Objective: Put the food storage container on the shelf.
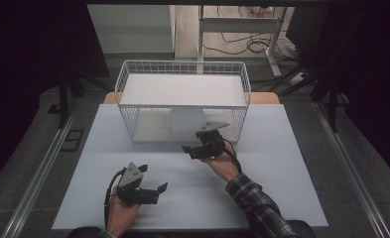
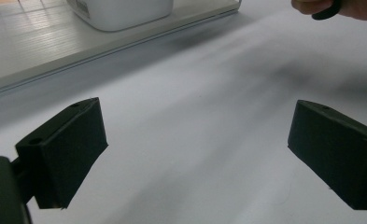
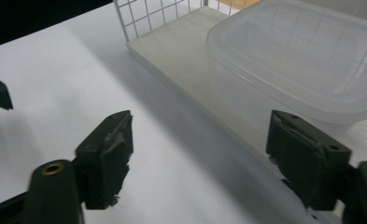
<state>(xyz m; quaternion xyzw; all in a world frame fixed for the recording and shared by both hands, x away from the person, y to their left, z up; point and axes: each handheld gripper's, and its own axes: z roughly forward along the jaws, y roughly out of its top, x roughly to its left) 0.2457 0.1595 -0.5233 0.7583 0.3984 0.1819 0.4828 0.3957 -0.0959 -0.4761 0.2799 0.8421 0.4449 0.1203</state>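
Jaws of both grippers stand released, nothing between them. Left gripper (image 1: 155, 189) rests low over the bare worktop (image 1: 282, 163), parked clear of the work. Right gripper (image 1: 192, 148) hovers just short of the wire basket (image 1: 125, 79), whose side faces the person; the translucent lidded container (image 3: 302, 60) sits on its lower shelf (image 3: 181, 46), apparently stowed.

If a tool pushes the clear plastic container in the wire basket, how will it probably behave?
The plastic container looks thin, translucent and empty, so it is probably light and would likely slide on the basket's smooth shelf. It sits low and wide, so tipping seems unlikely. Its walls may flex if squeezed.
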